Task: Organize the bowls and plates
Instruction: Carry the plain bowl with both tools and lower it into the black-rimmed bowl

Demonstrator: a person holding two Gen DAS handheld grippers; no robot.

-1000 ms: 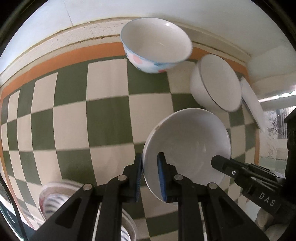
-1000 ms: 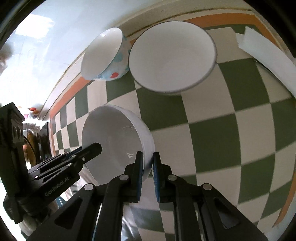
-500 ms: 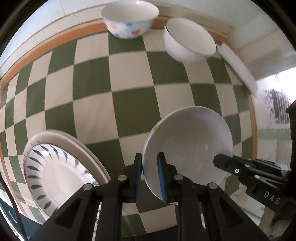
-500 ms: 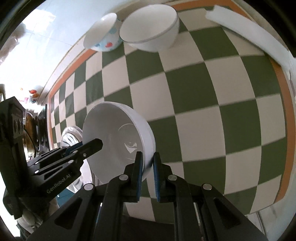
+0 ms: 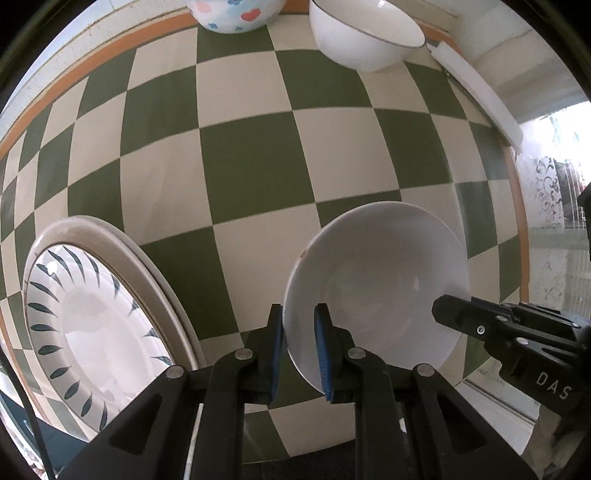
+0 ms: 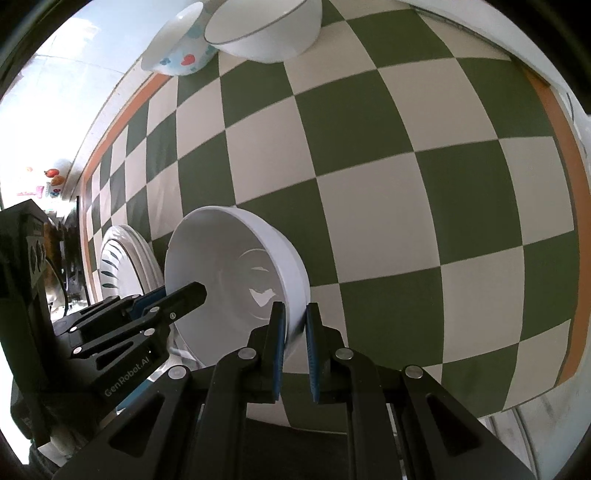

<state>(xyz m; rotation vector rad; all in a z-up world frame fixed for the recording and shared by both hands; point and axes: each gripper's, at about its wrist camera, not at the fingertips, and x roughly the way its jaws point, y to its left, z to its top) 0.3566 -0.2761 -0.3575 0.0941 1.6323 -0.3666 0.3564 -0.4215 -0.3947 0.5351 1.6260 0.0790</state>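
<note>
My left gripper [image 5: 298, 349]: pads clamp the white bowl [image 5: 376, 291] at its 8 o'clock rim.
My right gripper [image 6: 294, 334]: pinches the opposite rim.
Bowl: tilted, round, no long axis.
Plates [image 5: 99, 325]: 9 o'clock.
Other bowls [image 5: 364, 35]: 12 o'clock.

I see open checkered cloth [image 5: 280, 155] ahead of both grippers, wide enough to pass between the near and far dishes. At the far edge the floral bowl [image 5: 236, 14] and the rimmed bowl [image 5: 364, 35] stand just beside each other. The patterned plates [image 5: 92, 317] block the near left, beside the held bowl [image 5: 376, 288].
</note>
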